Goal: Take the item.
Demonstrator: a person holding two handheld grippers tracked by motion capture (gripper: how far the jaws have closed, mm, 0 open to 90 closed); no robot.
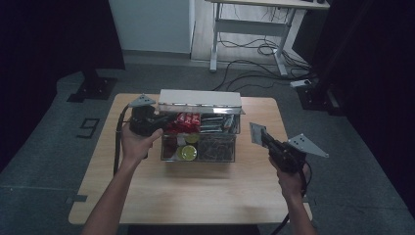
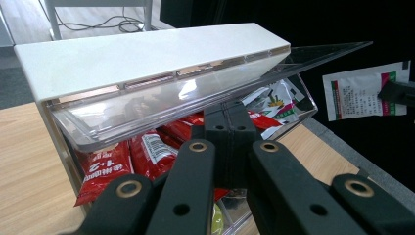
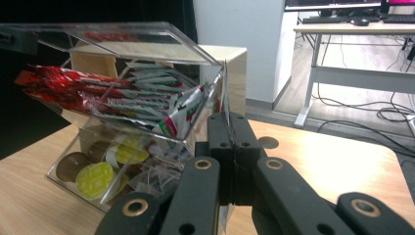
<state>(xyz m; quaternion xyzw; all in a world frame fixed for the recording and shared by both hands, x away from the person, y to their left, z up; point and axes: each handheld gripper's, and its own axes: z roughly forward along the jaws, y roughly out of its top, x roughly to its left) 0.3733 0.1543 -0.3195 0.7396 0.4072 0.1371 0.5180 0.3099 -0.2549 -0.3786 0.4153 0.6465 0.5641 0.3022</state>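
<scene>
While the person's forearms come up from the near edge of the wooden table [image 1: 147, 196], a clear acrylic organizer box [image 1: 200, 139] sits at the middle of it, its long axis running across the table from left to right. Its open fronts face the person, and it has 2 tiers: the upper one holds red sachets [image 1: 187, 121] on the left and pale sachets [image 3: 147, 93] on the right, the lower one holds round capsules [image 1: 186, 152], some with yellow-green lids. A white block [image 1: 199, 99] caps the back of the box, and a clear hinged lid [image 2: 195, 95] slopes up over the upper tier.

At the box's left end, the left gripper [image 1: 155, 121] points to the right, into the upper tier among the red sachets. Its jaws are pressed together, with nothing seen between them. That hand wraps the gripper body from below, wrist bent inward.

To the right of the box and apart from it, the right gripper [image 1: 261, 137] points away from the person and slightly left, raised off the tabletop. Its jaws are clamped on a flat white sachet [image 1: 256, 132], which stands roughly upright and broadside in the high view. That forearm runs nearly straight up from the table's near right corner.
</scene>
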